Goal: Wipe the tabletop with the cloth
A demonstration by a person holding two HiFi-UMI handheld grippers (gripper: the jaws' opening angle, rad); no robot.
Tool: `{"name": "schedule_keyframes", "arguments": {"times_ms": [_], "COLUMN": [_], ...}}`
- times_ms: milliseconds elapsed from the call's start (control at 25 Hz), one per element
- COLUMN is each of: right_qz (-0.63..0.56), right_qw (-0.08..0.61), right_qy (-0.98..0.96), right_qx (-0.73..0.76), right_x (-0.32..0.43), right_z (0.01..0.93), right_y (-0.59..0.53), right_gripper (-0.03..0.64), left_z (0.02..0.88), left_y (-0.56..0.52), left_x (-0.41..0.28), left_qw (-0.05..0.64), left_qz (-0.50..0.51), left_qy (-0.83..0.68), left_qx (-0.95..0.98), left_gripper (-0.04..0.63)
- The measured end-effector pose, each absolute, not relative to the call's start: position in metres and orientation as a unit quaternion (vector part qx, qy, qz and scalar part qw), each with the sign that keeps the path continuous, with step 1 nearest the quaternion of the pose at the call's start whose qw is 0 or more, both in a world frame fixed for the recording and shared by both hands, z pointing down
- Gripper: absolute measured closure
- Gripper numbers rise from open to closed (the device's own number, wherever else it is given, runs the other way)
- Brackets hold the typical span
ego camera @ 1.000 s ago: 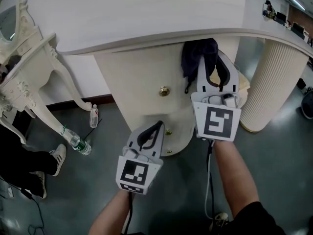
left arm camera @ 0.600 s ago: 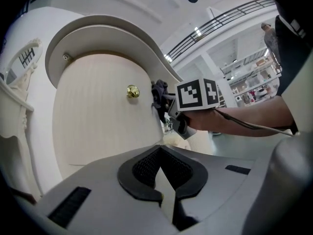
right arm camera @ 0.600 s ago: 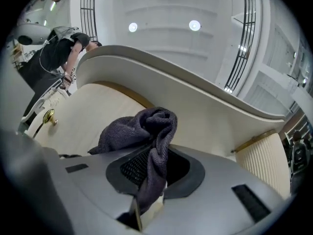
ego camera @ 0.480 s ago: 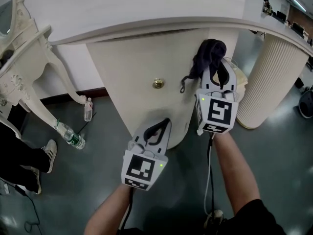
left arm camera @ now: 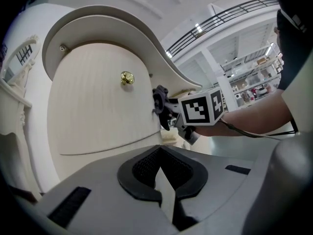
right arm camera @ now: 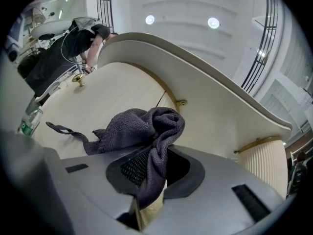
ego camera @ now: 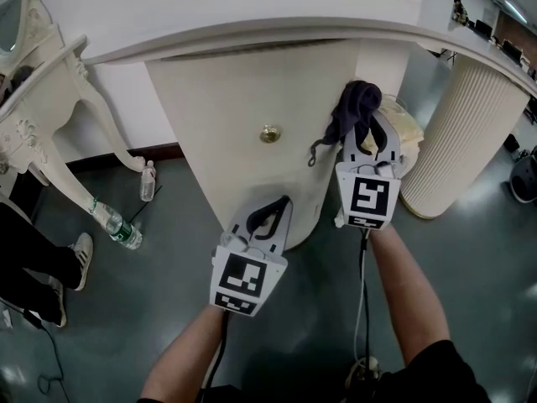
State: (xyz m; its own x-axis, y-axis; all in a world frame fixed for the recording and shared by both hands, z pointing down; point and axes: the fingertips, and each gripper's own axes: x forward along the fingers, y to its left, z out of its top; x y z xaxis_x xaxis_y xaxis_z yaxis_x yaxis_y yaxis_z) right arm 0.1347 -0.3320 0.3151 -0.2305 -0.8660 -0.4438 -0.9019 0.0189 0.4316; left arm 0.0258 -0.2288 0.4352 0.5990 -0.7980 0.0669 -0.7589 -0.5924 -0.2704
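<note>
Cloth (ego camera: 357,107), dark and bunched, is pinched by one fold between the clamped jaws of the right gripper (ego camera: 367,138). Over the last second it has come out from under the rim of the tabletop (ego camera: 235,2) and now hangs in full view against the cabinet front (ego camera: 226,141), right of the knob (ego camera: 269,133). Wiping has probably not begun, since the cloth sits below the top. Left gripper (ego camera: 267,217), lower down, is closed on nothing. Count: one cloth, two grippers, one knob, two bottles (ego camera: 148,181) on the floor (ego camera: 151,309), one fluted column (ego camera: 470,133).
</note>
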Motion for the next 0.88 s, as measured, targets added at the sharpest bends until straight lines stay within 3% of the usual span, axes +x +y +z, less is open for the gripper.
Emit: {"name": "schedule_keyframes", "arguments": {"times_ms": [640, 880], "right_qz": [0.311, 0.271], "right_qw": [-0.040, -0.049], "right_qy": [0.735, 0.742], "right_qx": [-0.602, -0.611], "right_x": [0.137, 0.137], "right_z": [0.403, 0.443], "right_y": [-0.345, -0.349], "right_gripper": [0.574, 0.574], "left_z": [0.459, 0.489], "left_y": [-0.237, -0.238], "left_x": [0.025, 0.026], "left_qw": [0.094, 0.035], "left_qz": [-0.115, -0.112], "left_qy": [0.442, 0.437], "left_qx": [-0.885, -0.892], "left_gripper": [0.589, 0.589]}}
